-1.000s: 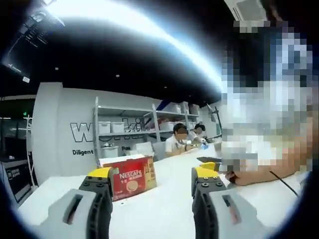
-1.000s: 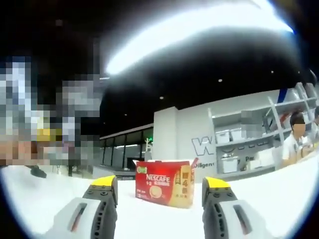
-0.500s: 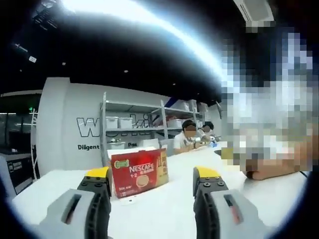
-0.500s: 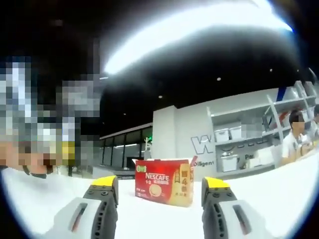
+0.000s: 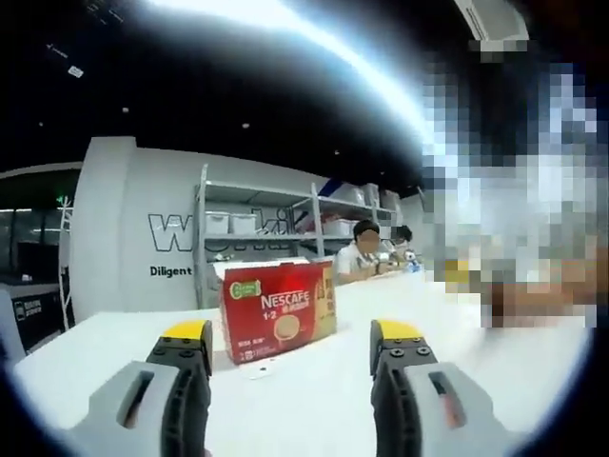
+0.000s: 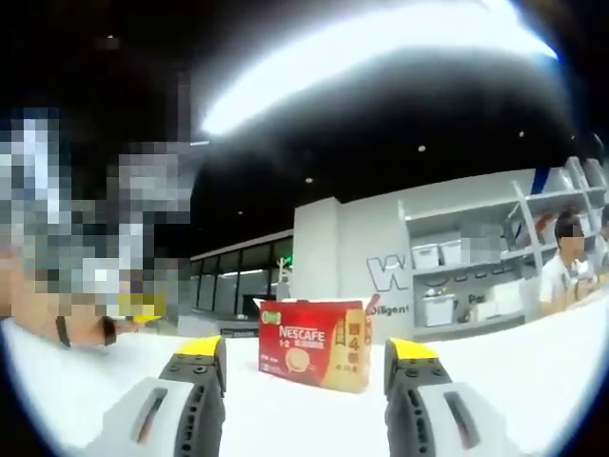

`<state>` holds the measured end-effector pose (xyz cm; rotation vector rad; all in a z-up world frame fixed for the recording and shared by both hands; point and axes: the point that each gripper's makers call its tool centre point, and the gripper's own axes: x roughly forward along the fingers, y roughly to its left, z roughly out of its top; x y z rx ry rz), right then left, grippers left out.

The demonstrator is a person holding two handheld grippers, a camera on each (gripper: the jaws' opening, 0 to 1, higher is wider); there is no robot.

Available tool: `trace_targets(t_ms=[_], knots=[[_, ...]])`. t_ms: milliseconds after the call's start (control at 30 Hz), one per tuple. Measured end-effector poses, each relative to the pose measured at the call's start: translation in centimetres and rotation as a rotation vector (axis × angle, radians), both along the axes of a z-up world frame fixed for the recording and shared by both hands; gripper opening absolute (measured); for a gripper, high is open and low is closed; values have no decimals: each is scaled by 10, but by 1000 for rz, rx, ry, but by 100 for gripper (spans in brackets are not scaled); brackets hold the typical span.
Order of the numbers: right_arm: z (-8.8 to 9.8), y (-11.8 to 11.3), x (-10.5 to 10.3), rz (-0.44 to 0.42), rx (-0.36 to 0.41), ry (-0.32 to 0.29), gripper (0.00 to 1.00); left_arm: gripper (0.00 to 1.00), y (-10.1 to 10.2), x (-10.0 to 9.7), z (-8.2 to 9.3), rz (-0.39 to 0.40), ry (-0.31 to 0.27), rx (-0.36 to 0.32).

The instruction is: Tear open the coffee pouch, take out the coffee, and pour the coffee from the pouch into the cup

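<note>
In the left gripper view the left tool (image 5: 295, 345) stands wide, its two yellow-tipped jaws well apart with nothing between them and nothing touched. It is held low and level over the white desk (image 5: 314, 400), pointing at the red Nescafé box (image 5: 278, 309), which stands upright on the desk beyond the jaws, slightly left of the middle of the gap.

In the right gripper view the right tool (image 6: 304, 357) is equally wide and empty, also low and level over the desk (image 6: 304, 419). The same box (image 6: 314, 345) stands far ahead between its jaws, with its top flap raised.

Far back, a white wall with partly hidden lettering and metal shelves (image 5: 257, 228) holding white bins can be seen, and seated people (image 5: 362, 257) at the far right end of the desk. Whether the box holds pouches cannot be told. At the left edge of the right gripper view a forearm (image 6: 81, 328) rests on the desk, blurred.
</note>
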<state>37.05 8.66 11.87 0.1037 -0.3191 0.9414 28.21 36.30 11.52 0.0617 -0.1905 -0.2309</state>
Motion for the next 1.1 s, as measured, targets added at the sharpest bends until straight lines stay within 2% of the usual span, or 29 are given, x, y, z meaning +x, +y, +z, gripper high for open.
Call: trace_targets(t_ms=[100, 167, 233, 267, 367, 433, 533, 600, 700, 833, 1100], knots=[[-1, 3, -3, 3, -9, 4, 67, 68, 3, 1, -10, 5, 4, -17], [-1, 4, -5, 6, -13, 2, 67, 68, 6, 2, -21, 22, 19, -2], [-2, 6, -7, 10, -20, 3, 67, 68, 9, 2, -18, 21, 18, -21], [-3, 8, -8, 12, -24, 4, 67, 67, 8, 1, -16, 24, 6, -6], [-4, 9, -11, 15, -34, 5, 67, 67, -1, 0, -24, -8, 20, -10], [-4, 11, -13, 15, -37, 5, 67, 66, -8, -1, -22, -26, 6, 27], [-5, 12, -14, 16, -42, 8, 67, 65, -11, 0, -25, -30, 14, 50], [-7, 11, -6, 14, -39, 15, 67, 67, -11, 2, -28, -29, 25, 62], [-9, 11, -2, 10, -36, 26, 67, 68, -8, 5, -31, -33, 45, 53], [-10, 12, -2, 6, -45, 31, 66, 67, -3, 3, -30, -33, 43, 21], [-19, 21, -5, 4, -119, 26, 66, 66, 2, 4, -29, -26, 45, -18]])
